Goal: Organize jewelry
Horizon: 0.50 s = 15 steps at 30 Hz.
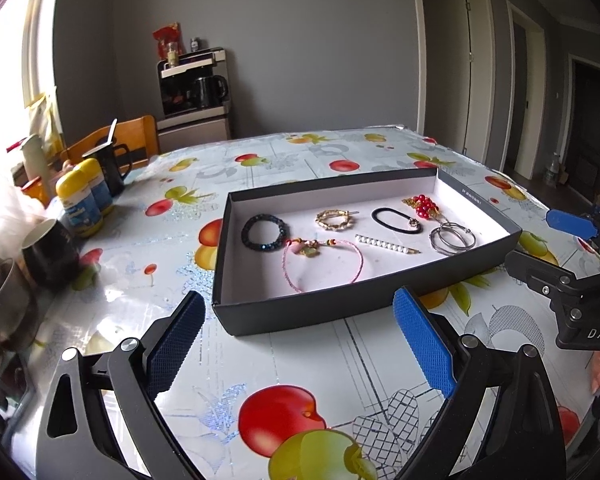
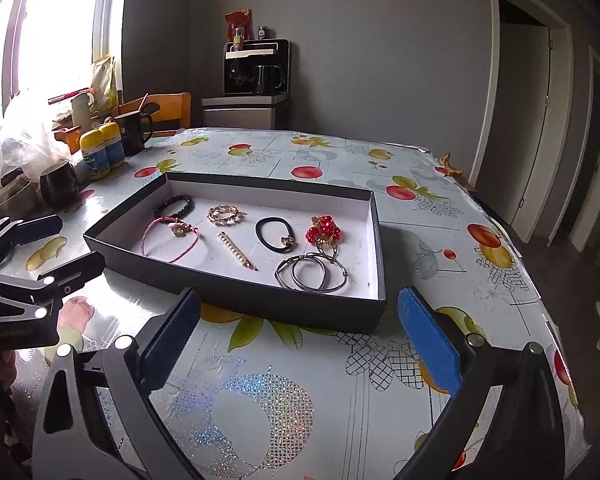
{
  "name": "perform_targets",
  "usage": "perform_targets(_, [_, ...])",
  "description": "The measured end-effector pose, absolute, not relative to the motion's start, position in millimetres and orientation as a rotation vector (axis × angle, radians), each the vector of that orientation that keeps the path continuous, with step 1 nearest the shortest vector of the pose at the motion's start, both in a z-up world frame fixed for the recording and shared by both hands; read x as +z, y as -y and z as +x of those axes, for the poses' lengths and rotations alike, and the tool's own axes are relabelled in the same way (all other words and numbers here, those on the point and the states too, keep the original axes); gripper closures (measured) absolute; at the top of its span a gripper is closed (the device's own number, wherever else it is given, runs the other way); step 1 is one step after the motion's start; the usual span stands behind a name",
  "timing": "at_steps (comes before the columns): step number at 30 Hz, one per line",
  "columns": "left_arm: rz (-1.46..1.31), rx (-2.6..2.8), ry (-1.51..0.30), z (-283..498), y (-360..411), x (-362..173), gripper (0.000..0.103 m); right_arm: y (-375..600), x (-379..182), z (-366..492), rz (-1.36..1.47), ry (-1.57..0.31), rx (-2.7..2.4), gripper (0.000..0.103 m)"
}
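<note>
left hand-held gripper (image 1: pixel 300 344): jaws spread wide, holding nothing | right hand-held gripper (image 2: pixel 300 344): jaws spread wide, holding nothing | side by side, apart

The clearest lettering is "DAS" in pale capitals on the black body of the right tool (image 1: pixel 572 236), seen at the right edge of the left wrist view; the word runs out of frame. A short line of small white print stands on the inner dark rim of the box (image 1: pixel 472 196), too small to read. The yellow-lidded bottles (image 1: pixel 85 200) carry blue labels whose print is blurred.
</note>
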<state>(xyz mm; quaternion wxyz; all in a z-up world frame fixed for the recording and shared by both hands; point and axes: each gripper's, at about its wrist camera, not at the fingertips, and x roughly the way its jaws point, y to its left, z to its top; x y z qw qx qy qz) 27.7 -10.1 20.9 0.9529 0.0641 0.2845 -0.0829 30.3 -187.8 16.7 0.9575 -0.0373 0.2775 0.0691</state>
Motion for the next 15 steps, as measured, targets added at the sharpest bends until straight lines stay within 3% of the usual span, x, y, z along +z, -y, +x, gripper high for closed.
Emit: perform_targets(15, [0.124,-0.168,-0.589,30.5,9.5,20.3,0.006,188.1,17.3,30.0,-0.079,-0.563,0.138,0.006])
